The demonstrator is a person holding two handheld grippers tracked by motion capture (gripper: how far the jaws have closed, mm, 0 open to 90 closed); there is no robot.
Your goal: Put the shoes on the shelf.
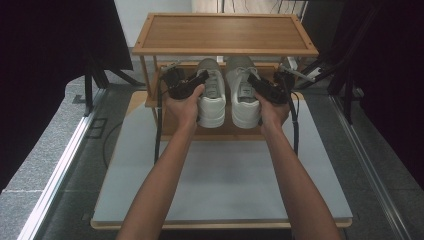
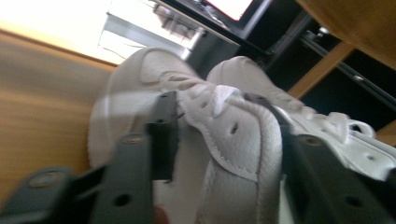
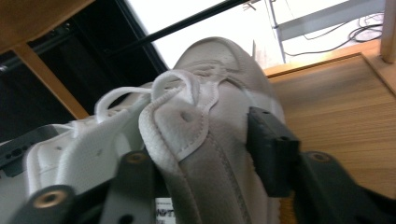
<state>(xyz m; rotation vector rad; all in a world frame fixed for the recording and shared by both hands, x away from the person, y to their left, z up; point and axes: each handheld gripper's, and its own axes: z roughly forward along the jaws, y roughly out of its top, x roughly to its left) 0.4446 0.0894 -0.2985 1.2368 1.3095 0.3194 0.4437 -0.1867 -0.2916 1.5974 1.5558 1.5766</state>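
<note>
Two bare forearms reach across the pale grey table mat (image 1: 225,175). The left gripper (image 2: 219,140) straddles the collar of the left white leather sneaker (image 1: 210,95), jaws spread and slack around it. The right gripper (image 3: 201,163) is likewise parted around the right white leather sneaker (image 1: 244,95); a label inside that shoe is too blurred to read. Both sneakers sit side by side, toes pointing away, on the lower shelf of the slatted wooden shoe rack (image 1: 225,32).
</note>
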